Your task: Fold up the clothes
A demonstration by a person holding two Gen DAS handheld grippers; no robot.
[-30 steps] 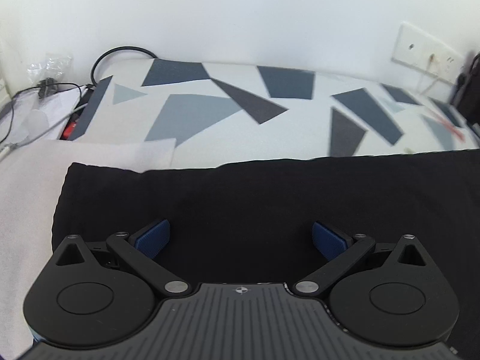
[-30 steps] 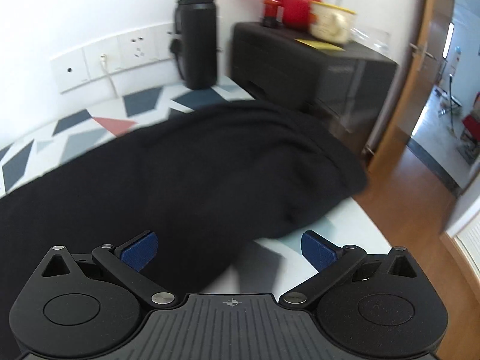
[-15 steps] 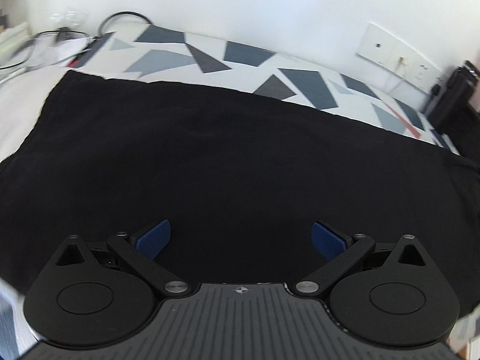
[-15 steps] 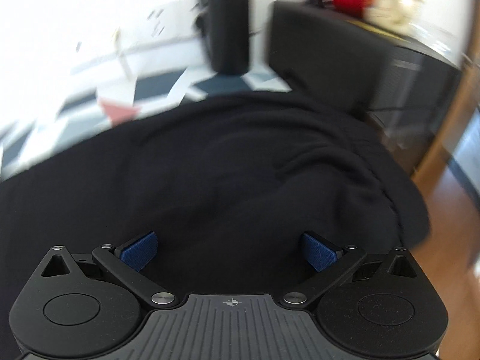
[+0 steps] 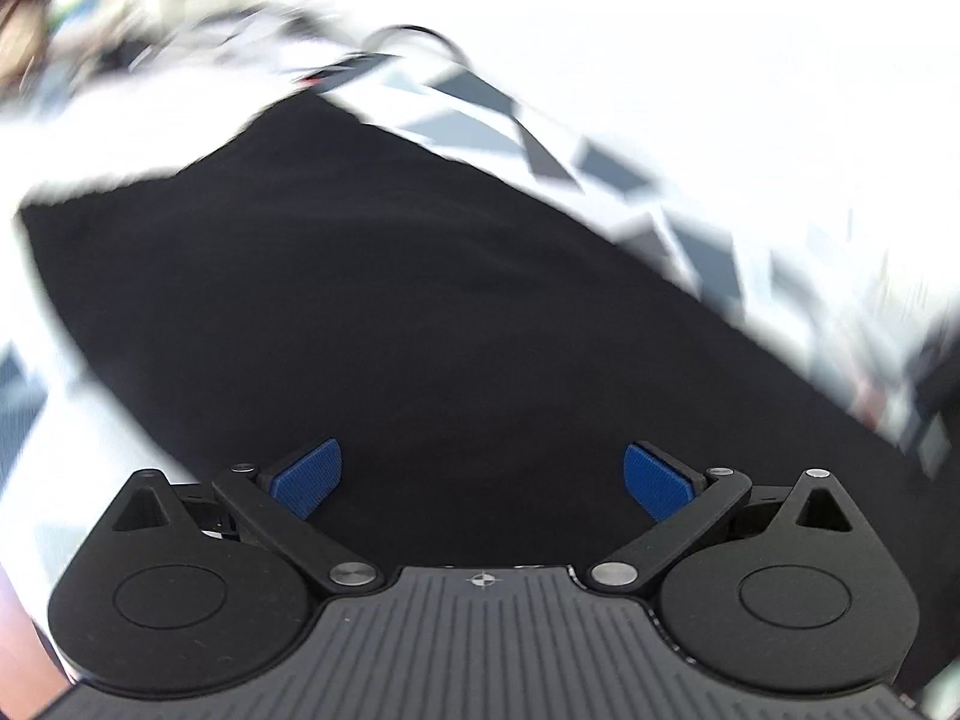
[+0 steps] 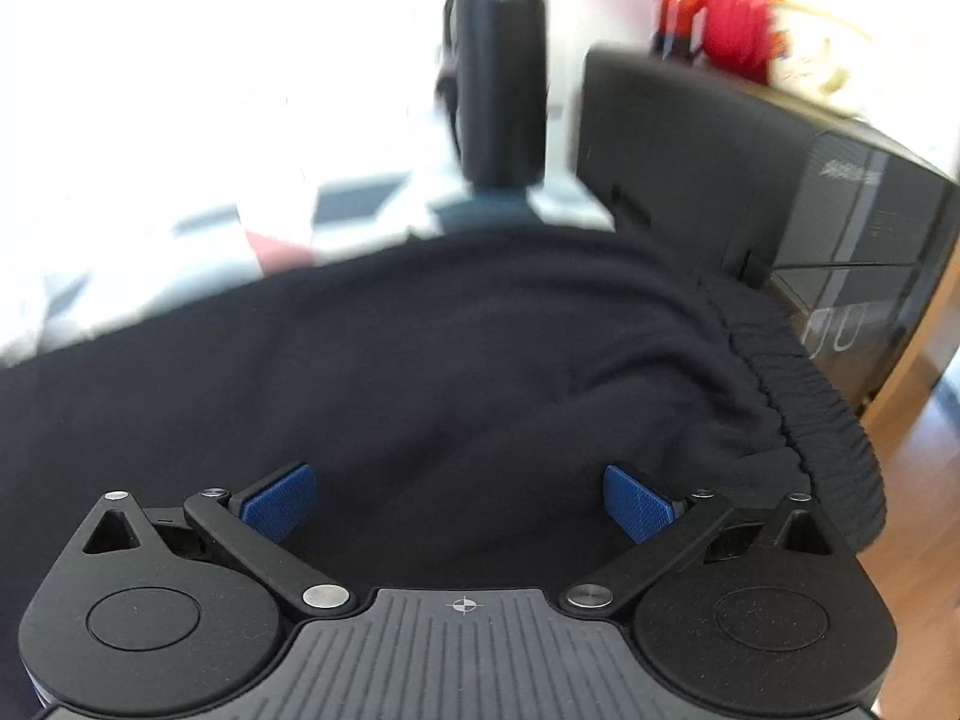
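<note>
Two grippers, left [image 5: 483,477] and right [image 6: 459,501], fingers spread wide, empty. Black trousers [image 6: 420,372] across patterned table [image 5: 480,120]; elastic waistband [image 6: 804,396] overhanging its right edge.

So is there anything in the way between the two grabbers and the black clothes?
Nothing visible is. The left gripper and the right gripper are both open, right over the black garment, with only cloth showing between their blue pads. The dark bottle stands beyond the garment, by the wall.

No text can be read; a pale mark on the black cabinet [image 6: 852,170], upper right, is blurred.
</note>
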